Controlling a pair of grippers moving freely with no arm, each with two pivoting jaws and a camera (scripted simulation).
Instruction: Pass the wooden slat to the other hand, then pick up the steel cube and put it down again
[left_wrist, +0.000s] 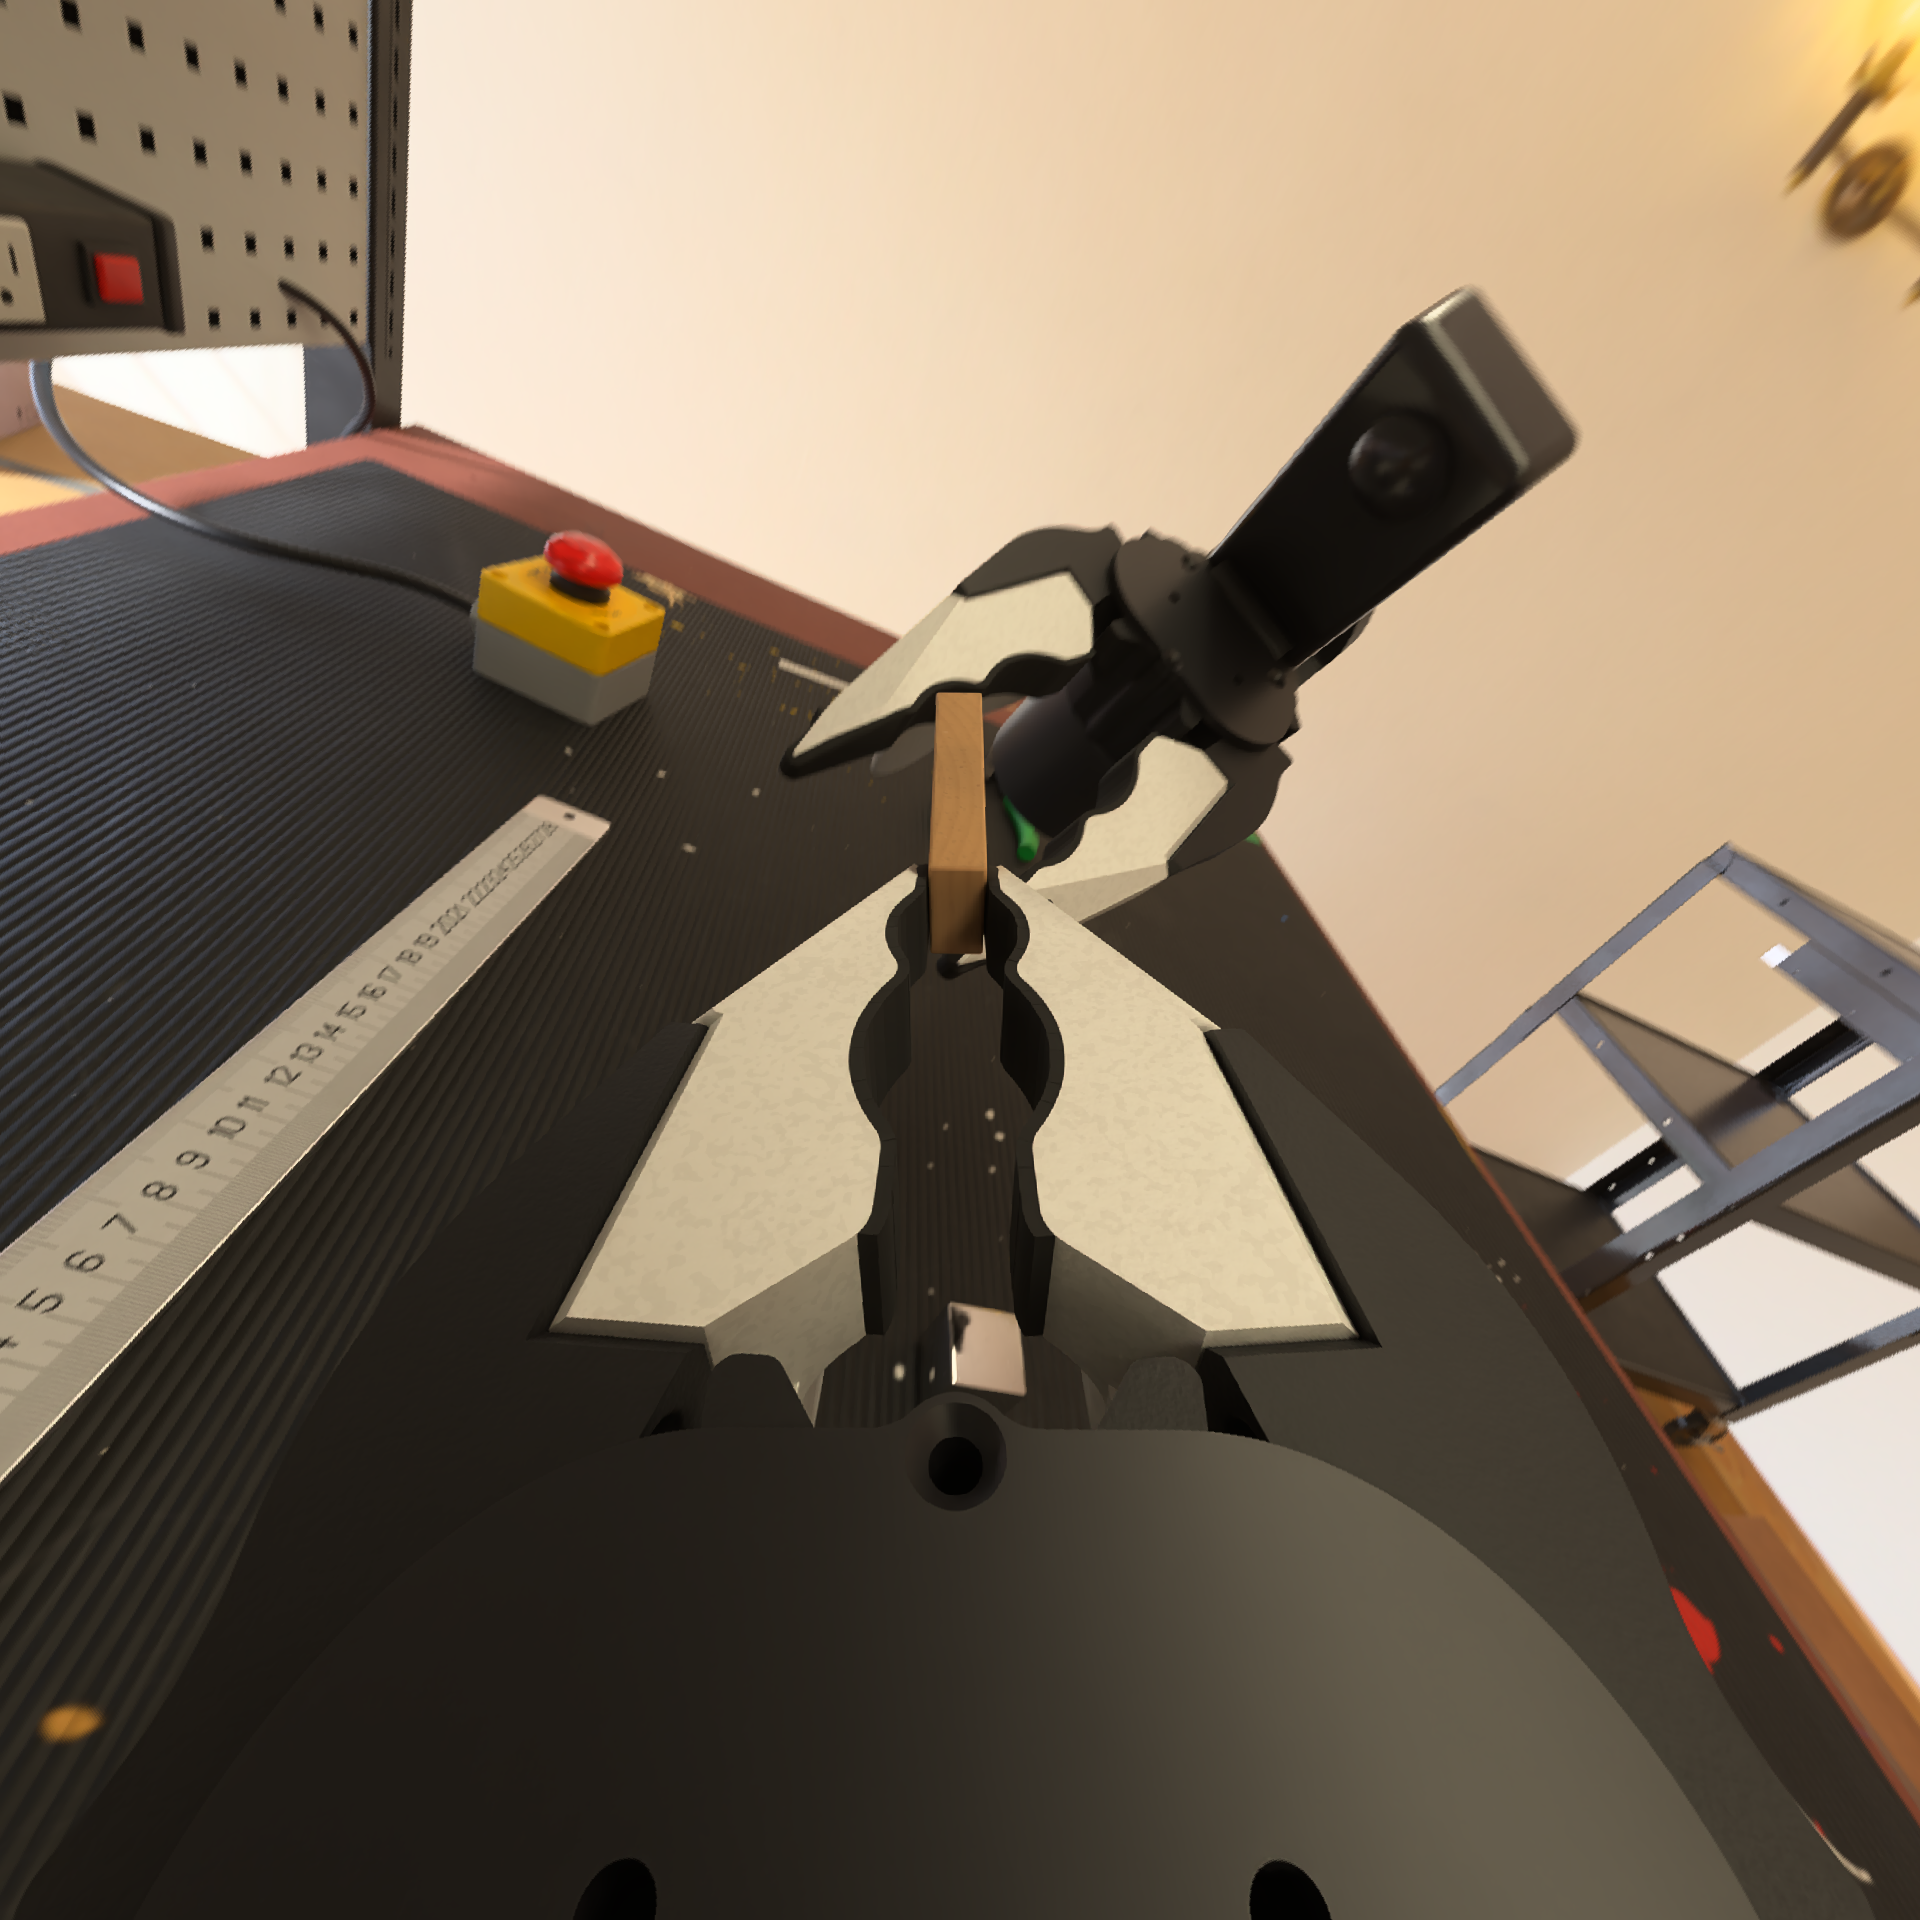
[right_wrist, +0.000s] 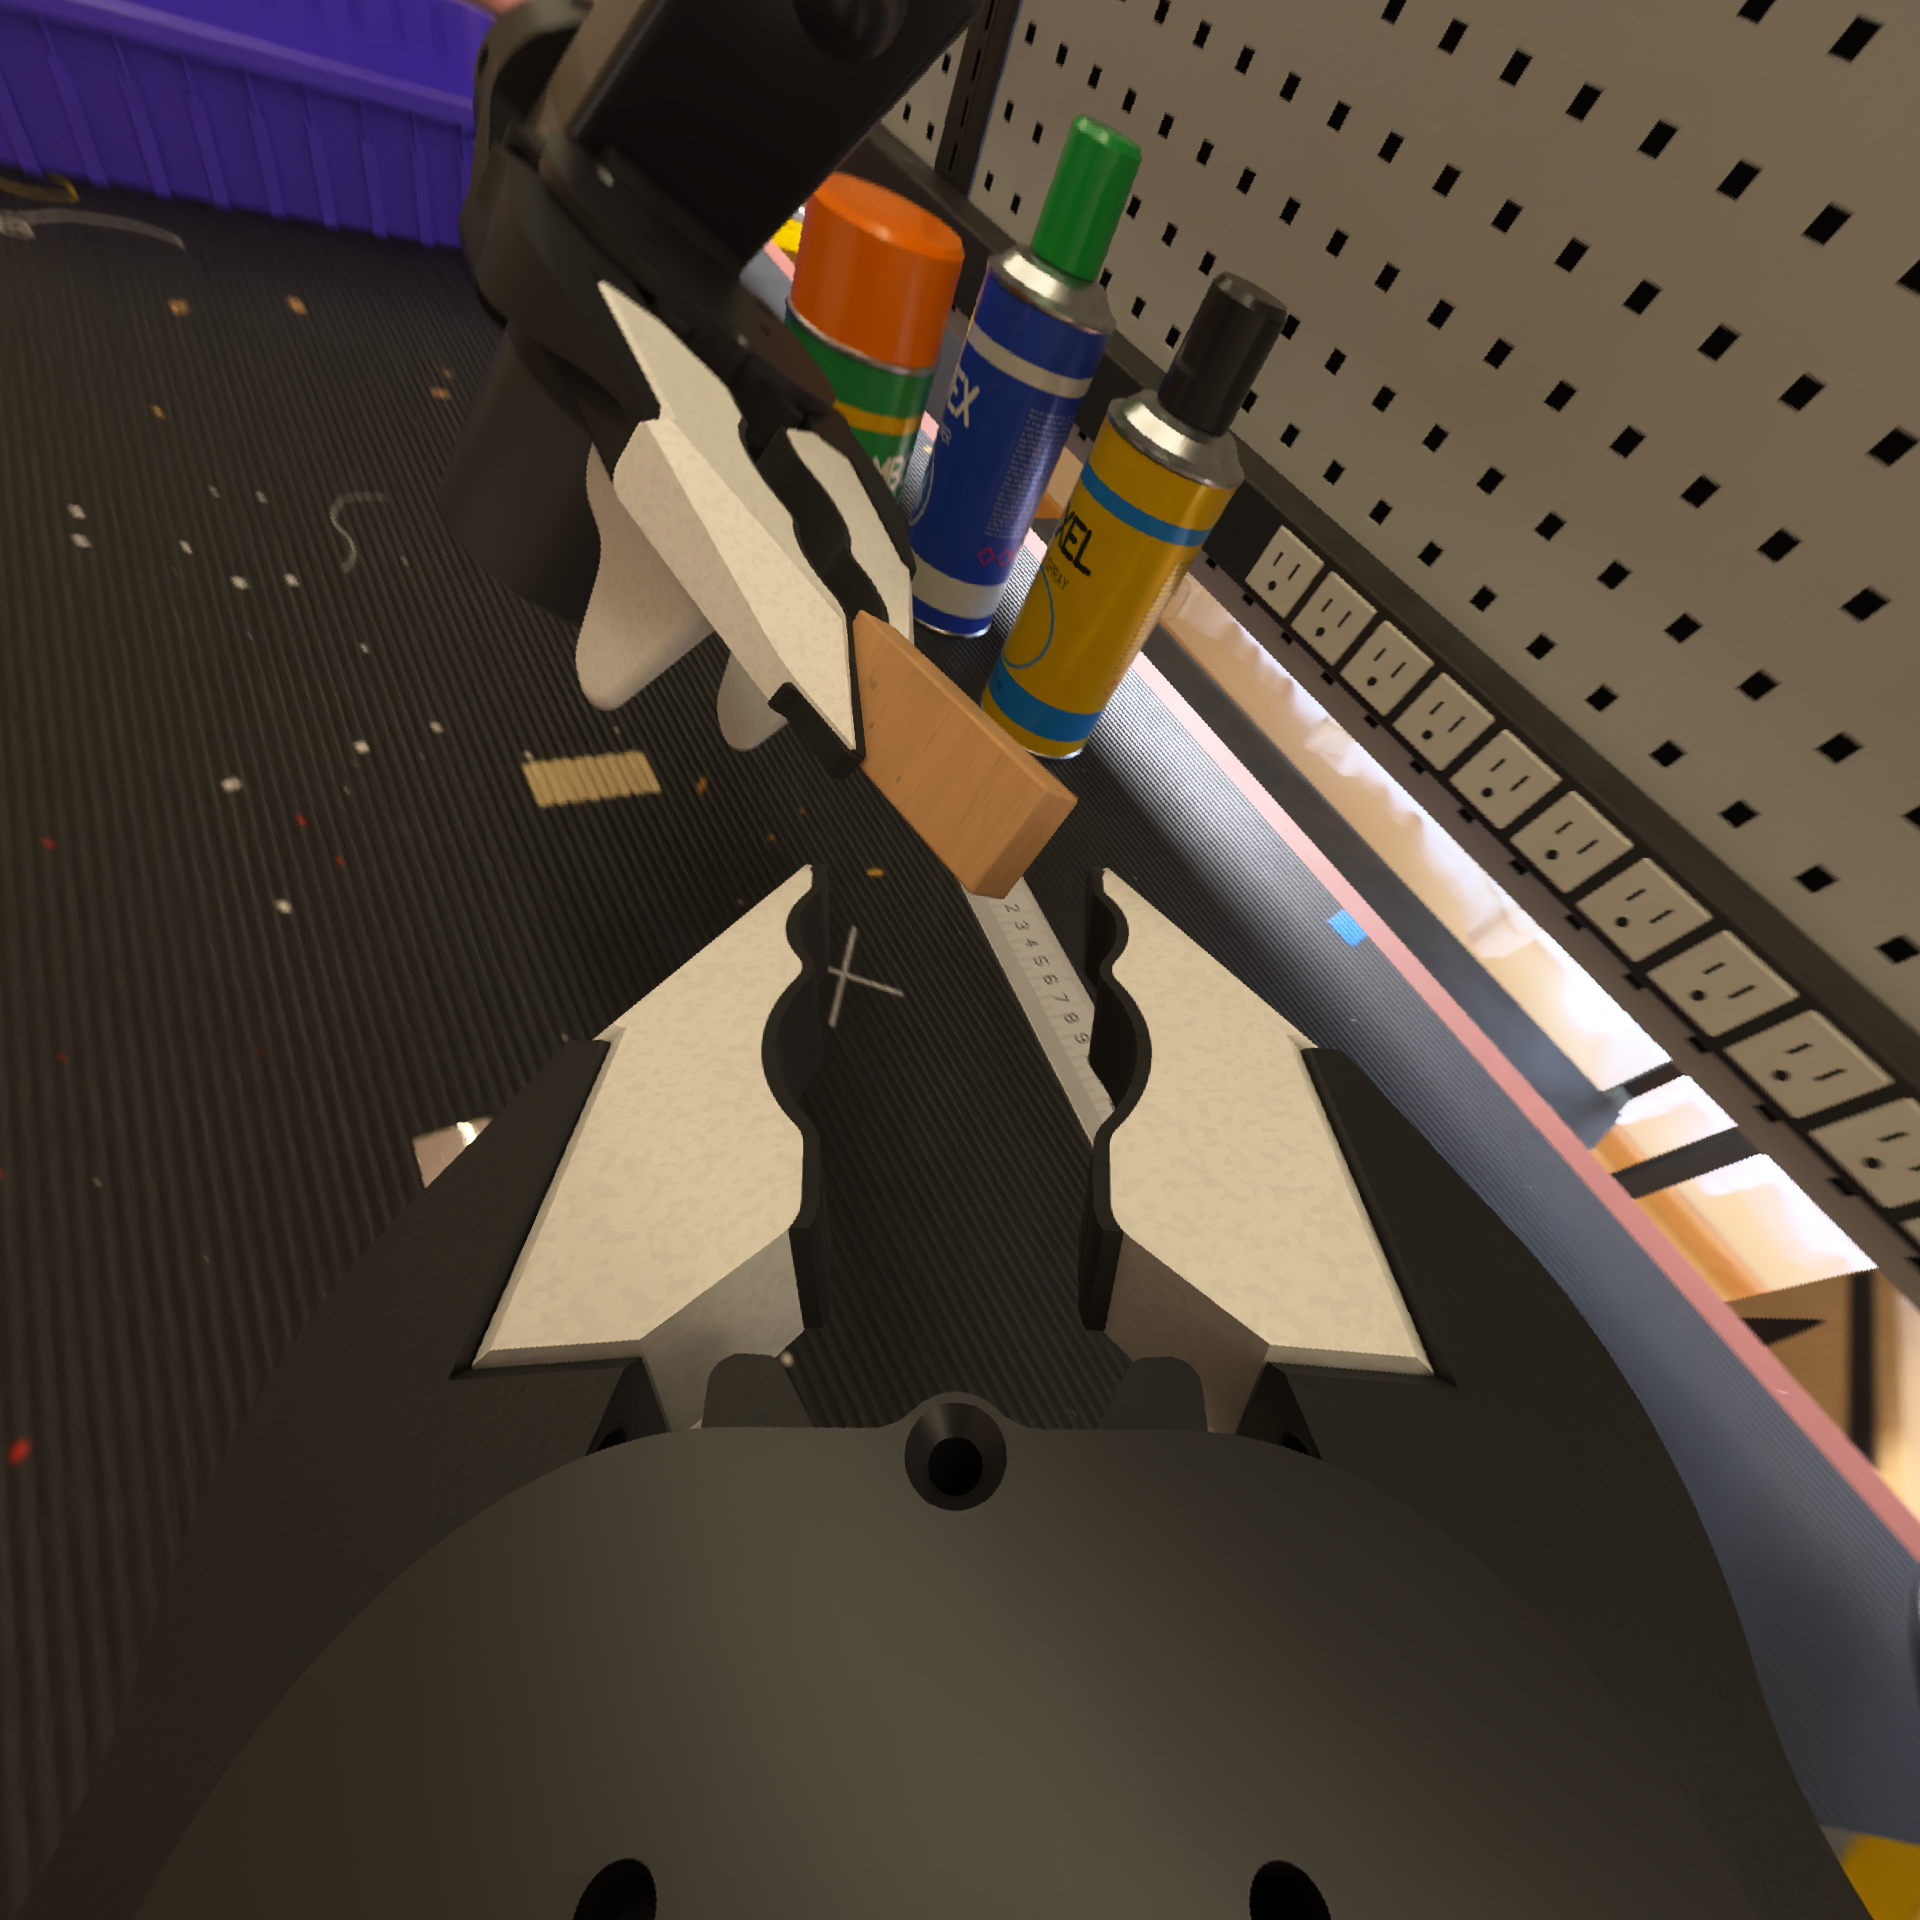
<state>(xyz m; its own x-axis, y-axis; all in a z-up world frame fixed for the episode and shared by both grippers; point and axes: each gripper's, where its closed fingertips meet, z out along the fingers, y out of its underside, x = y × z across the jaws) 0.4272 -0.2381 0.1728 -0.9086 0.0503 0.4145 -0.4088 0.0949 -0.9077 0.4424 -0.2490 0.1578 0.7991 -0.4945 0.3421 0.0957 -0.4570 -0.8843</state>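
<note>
My left gripper is shut on one end of the wooden slat, which sticks out forward from its fingertips above the black mat. My right gripper is open, and the free end of the slat sits at the mouth of its jaws, apart from both fingers. The right gripper also shows in the left wrist view, open around the slat's far end. The left gripper shows in the right wrist view. The steel cube lies on the mat below the left gripper; a corner of the cube shows beside my right gripper.
A steel ruler lies on the mat, with a yellow box with a red button beyond it. Three spray cans stand by the pegboard. A purple bin is at the far end. A metal frame stands past the table edge.
</note>
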